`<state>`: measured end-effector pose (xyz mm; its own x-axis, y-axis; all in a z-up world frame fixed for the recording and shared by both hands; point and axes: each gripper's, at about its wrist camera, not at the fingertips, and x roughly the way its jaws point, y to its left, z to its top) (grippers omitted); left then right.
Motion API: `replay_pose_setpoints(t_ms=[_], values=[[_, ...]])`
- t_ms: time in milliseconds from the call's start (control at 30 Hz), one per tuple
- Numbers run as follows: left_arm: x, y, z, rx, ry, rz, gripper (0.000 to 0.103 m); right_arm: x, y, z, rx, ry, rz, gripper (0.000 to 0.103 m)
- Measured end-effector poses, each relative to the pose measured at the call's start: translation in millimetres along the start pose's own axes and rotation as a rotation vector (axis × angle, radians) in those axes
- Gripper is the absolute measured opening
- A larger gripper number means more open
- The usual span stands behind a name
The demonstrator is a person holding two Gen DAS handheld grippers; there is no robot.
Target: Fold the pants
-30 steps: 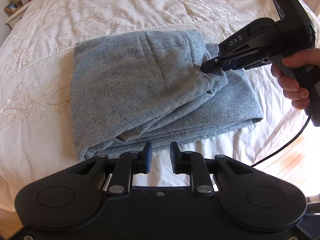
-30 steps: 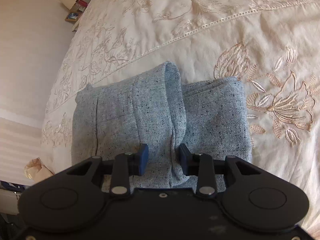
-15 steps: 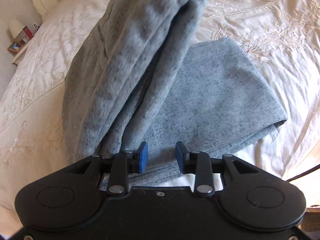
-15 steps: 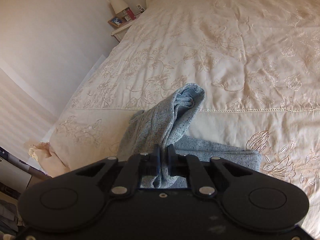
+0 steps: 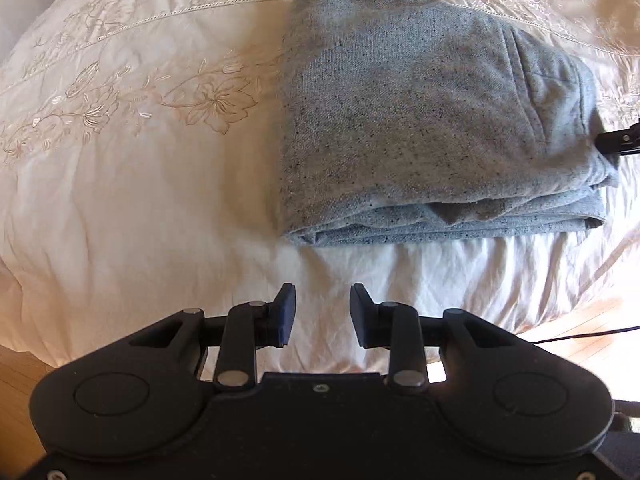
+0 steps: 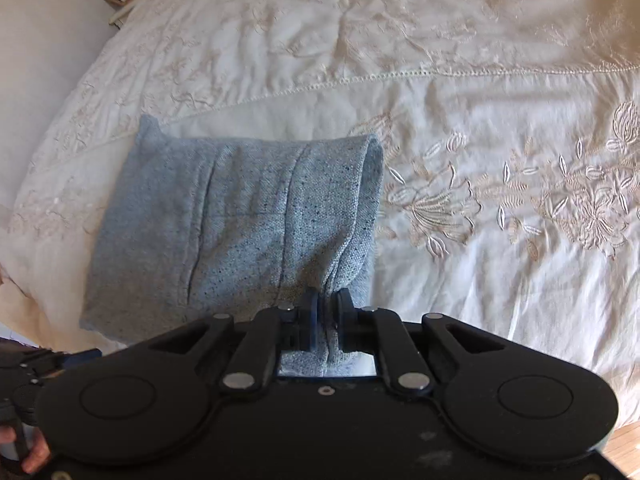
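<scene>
The speckled grey-blue knit pants [image 5: 432,120] lie folded into a thick rectangular bundle on the cream embroidered bedspread [image 5: 140,184], stacked layers showing along the near edge. From the left wrist view, the left black two-finger gripper [image 5: 322,316] hangs over bare bedspread just short of that edge, its blue-padded fingers [image 5: 285,312] spread apart with nothing between them and nothing touching the cloth.

Over on the far side, the right black two-finger gripper [image 6: 325,312] has a pinch of the folded edge, a ridge of grey fabric rising up between its pads [image 6: 312,314]. The jaws are easing apart right now, yet the cloth sits between them, gathered into a small pleat. In the left view the tip of that gripper [image 5: 618,142] pokes in against the bundle's right-hand side.

A hand [image 6: 30,454] grips a handle at the lower left corner of the right view. A strip of wooden floor [image 5: 592,332] shows past the bed's edge, with a thin black cable [image 5: 580,336] trailing across it.
</scene>
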<state>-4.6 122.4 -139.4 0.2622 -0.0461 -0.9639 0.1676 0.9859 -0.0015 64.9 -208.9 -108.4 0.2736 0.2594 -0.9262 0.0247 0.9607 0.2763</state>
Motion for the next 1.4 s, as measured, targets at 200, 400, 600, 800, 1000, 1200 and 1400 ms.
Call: replay_pose_setpoints(t_ms=[200, 400, 600, 800, 1000, 1200, 1400], values=[[-49.2, -6.7, 37.4, 0.031, -0.099, -0.058, 0.047, -34.2, 5.2, 12.3, 0.043, -0.163, -0.013, 0.017], [-37.8, -29.1, 115.3, -0.022, -0.138, 0.048, 0.061, -28.5, 33.9, 42.6, -0.058, -0.261, -0.036, 0.028], [17.4, -44.2, 164.7, -0.034, -0.023, 0.029, 0.061, 9.6, 50.1, 52.3, -0.085, -0.218, -0.142, 0.031], [69.3, -30.1, 169.2, -0.047, 0.122, 0.029, 0.07, 37.0, 45.2, 49.0, 0.009, -0.13, -0.186, 0.044], [93.9, -11.8, 166.8, -0.059, 0.165, 0.011, 0.094, 65.5, 46.8, 47.0, 0.025, -0.089, -0.231, 0.051], [100.7, 8.2, 157.7, -0.084, 0.171, -0.06, 0.098, 63.6, 43.9, 45.7, 0.041, -0.107, -0.228, 0.051], [92.8, 13.0, 142.6, -0.094, 0.157, -0.064, 0.099, 52.1, 35.2, 37.1, 0.047, -0.125, -0.192, 0.053]])
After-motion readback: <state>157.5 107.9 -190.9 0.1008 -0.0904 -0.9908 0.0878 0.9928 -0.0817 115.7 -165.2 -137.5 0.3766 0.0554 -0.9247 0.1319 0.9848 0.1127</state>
